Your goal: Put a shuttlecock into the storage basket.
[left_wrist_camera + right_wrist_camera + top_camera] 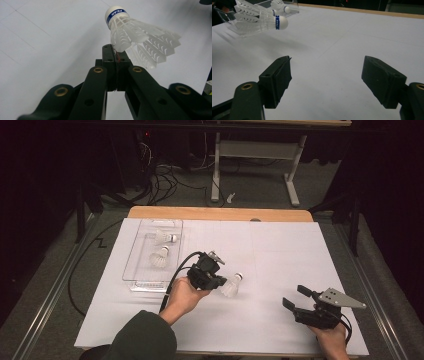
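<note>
My left gripper (216,281) is clamped on one feather edge of the shuttlecock (231,285), held above the white mat (280,260), long axis near level, cork pointing away from the clear tray (134,270), which lies just beyond that hand. My right gripper (295,301) idles, jaws wide, holding nothing.

Pretty dark room overall, black curtains (45,180) on both sides and most of the light falling on the desk (280,255), which has a white gridded sheet over it and a strip of bare wood (220,213) showing along the far edge. Grey floor (260,190) behind it, with a tangle of black cables (160,182). Further back there's a white metal stand (255,155) on two legs. Metal rails (50,295) run down either side.
</note>
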A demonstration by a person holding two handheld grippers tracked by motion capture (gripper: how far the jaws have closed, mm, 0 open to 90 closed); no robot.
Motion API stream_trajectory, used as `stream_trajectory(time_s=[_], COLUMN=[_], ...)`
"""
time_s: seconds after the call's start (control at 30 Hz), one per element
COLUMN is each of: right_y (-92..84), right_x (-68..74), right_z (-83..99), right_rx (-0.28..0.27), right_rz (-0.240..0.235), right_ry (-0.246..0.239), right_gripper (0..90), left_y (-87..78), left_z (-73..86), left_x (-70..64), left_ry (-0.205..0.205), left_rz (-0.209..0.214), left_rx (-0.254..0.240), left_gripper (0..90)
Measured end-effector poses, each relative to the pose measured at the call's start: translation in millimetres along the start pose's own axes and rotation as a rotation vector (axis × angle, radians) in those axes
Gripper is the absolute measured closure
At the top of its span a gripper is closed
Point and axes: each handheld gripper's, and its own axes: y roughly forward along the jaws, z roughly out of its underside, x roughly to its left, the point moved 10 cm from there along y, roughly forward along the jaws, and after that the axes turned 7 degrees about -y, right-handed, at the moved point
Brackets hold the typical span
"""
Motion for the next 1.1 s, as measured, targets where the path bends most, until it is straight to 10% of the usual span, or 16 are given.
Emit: stream_trajectory(time_s=[1.1], right_y=[-0.1], right_x=[-0.1], right_z=[-0.2], right_rx=[-0.001], right_rz=[0.001], right_ry=[0.0], right_gripper=[24.1], left_y=[-25.0], left_z=[-10.9], left_x=[15.0], left_ry=[-0.031], left_rz=[-0.023], left_rx=[-0.042], left_gripper=[89.4])
